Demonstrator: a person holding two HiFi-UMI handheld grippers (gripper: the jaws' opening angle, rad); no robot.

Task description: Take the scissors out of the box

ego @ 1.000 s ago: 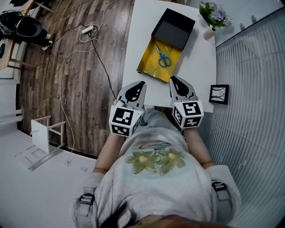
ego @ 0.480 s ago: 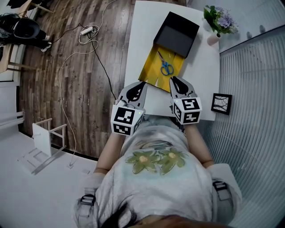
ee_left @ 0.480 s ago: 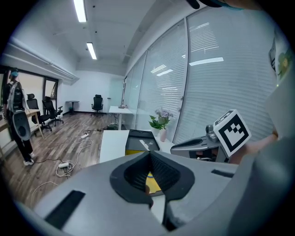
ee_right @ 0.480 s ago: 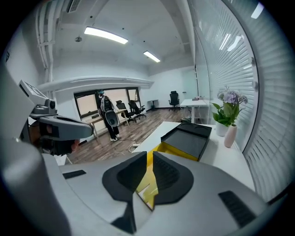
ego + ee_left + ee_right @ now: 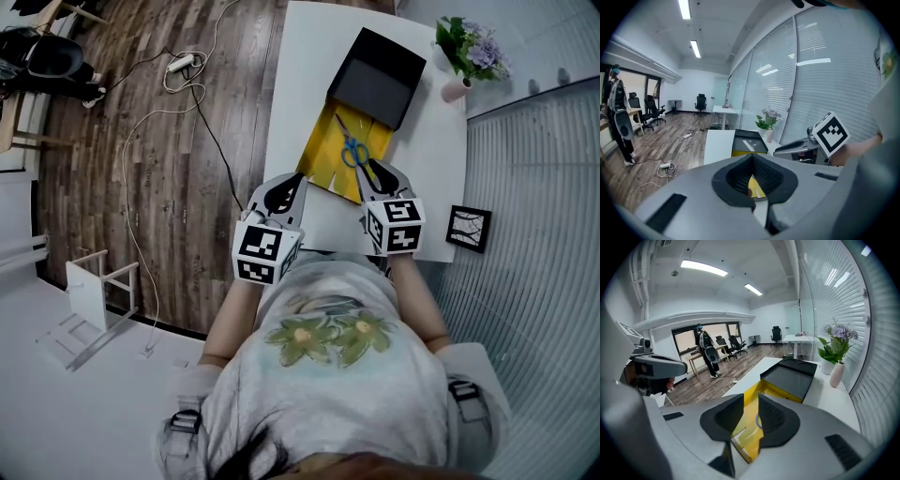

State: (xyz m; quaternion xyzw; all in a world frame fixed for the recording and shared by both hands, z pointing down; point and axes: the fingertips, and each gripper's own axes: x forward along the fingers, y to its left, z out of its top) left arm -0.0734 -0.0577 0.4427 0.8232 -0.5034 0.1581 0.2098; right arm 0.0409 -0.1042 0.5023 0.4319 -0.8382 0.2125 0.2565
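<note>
At a white worktop (image 5: 300,56), a person (image 5: 328,366) reaches toward an open yellow-lined box (image 5: 323,159) where blue-handled scissors (image 5: 353,150) lie flat. The right tool (image 5: 375,171), jaws slightly apart and empty, hovers at the box's near edge. The left tool (image 5: 293,183) is clenched on nothing beside it. A clean lift likely means widening the jaws and closing across the handles. The scissors run roughly along the box's length, blades toward the black lid (image 5: 375,75), handles nearest the person.

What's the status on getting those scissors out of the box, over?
Left gripper shut, empty, short of the yellow box. Right gripper open, at the box's near end. Blue-handled scissors lying inside, untouched. Lid open, nothing covering them.
</note>
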